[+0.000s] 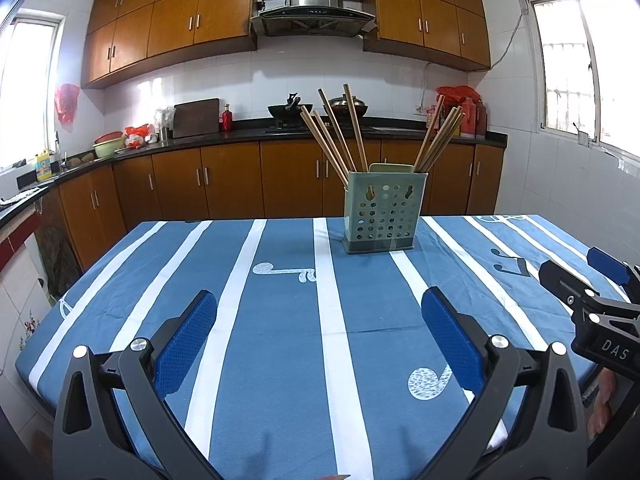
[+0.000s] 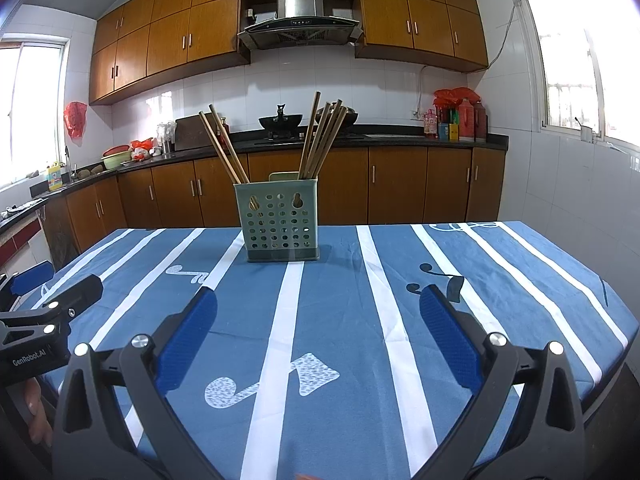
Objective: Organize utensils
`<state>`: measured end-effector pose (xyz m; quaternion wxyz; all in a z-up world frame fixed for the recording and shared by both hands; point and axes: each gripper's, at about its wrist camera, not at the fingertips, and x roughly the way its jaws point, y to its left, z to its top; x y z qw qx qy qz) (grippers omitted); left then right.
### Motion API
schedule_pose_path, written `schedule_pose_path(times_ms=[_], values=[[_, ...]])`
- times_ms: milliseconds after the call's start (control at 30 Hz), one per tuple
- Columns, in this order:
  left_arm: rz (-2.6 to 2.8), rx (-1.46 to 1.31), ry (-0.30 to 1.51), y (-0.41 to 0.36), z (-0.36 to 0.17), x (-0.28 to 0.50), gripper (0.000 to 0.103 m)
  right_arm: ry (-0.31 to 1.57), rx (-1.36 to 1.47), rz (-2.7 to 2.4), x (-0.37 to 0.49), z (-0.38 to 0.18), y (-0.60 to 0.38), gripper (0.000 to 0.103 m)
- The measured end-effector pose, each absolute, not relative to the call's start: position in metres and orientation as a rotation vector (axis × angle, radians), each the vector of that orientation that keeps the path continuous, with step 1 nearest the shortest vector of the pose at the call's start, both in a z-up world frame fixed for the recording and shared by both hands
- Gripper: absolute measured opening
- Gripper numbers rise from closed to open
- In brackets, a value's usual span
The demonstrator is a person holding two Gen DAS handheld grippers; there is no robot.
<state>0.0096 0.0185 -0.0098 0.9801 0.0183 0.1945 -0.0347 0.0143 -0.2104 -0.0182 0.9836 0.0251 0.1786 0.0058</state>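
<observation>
Your left gripper (image 1: 320,328) and right gripper (image 2: 318,328): both spread wide, holding nothing, low over bench (image 2: 520,288). Chopsticks (image 1: 340,136) all upright in holder (image 1: 382,212), 12 o'clock, far side of bench, well apart from both. No loose utensils visible; task looks finished or nearly. Holder: pale green plastic box, perforated wall. Chopsticks: slim bamboo-coloured rods, two fanned bunches. Cloth: blue, white stripes, note prints.

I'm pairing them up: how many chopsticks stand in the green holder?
7 chopsticks that I can tell apart, all in the holder: four fanned out on its left side, three leaning right on its right side. They overlap, so another may be hidden.
</observation>
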Motion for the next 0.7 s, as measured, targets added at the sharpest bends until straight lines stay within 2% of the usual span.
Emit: schedule_pose_path(times_ms=[700], values=[[-0.077, 0.034, 0.398, 0.0177, -0.0091, 0.0114, 0.101, 0.362, 0.053, 0.011, 0.0148, -0.0195, -0.2104, 0.099]])
